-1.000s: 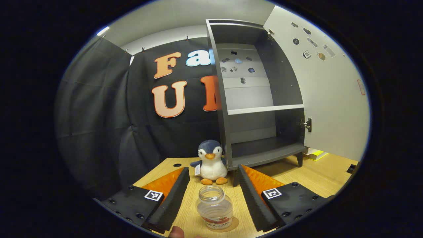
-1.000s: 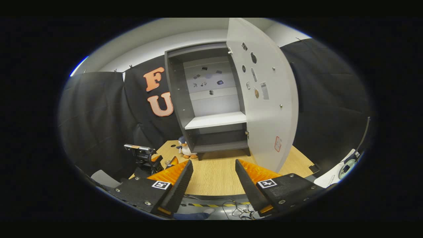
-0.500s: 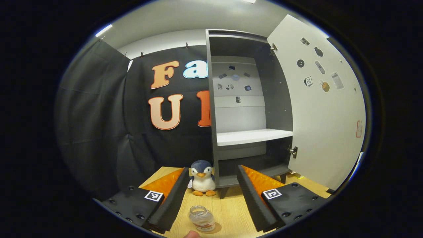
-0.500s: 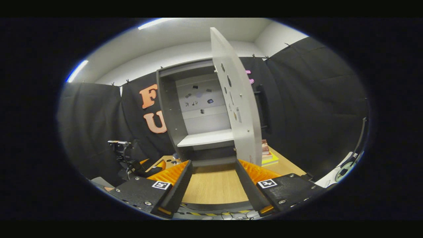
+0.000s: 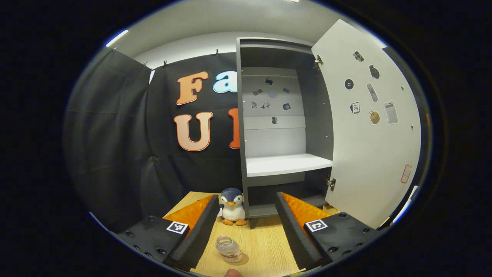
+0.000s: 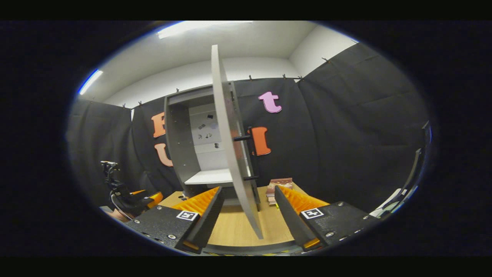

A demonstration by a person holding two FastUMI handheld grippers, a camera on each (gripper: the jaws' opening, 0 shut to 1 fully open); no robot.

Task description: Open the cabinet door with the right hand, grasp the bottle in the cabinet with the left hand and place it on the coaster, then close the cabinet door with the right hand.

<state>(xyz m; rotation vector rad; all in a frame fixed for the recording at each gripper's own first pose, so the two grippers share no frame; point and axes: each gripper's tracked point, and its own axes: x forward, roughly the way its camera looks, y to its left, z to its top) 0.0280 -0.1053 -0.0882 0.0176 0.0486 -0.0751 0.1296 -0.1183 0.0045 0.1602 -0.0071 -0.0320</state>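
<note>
A clear, capless bottle [image 5: 227,249] with a red label stands upright on a thin brown coaster [image 5: 241,260] on the wooden table, low in the left gripper view. My left gripper [image 5: 246,227] is open, drawn back, with the bottle standing free between its fingers. The grey cabinet [image 5: 282,127] stands open with bare shelves, and its white door [image 5: 371,142] is swung out to the right. In the right gripper view the door [image 6: 230,154] is seen edge-on, its dark handle [image 6: 250,157] on the right face. My right gripper [image 6: 246,209] is open, with the door's lower edge in line between its fingers.
A plush penguin [image 5: 231,201] sits by the cabinet's left foot. A stack of books [image 6: 280,185] lies on the table behind the door. The left gripper [image 6: 128,194] and the hand holding it show far left in the right gripper view. Black cloth walls surround the table.
My left gripper has backed away from the bottle, which stays on the coaster. My right gripper has swung right around the door, now seeing it edge-on with the handle in view.
</note>
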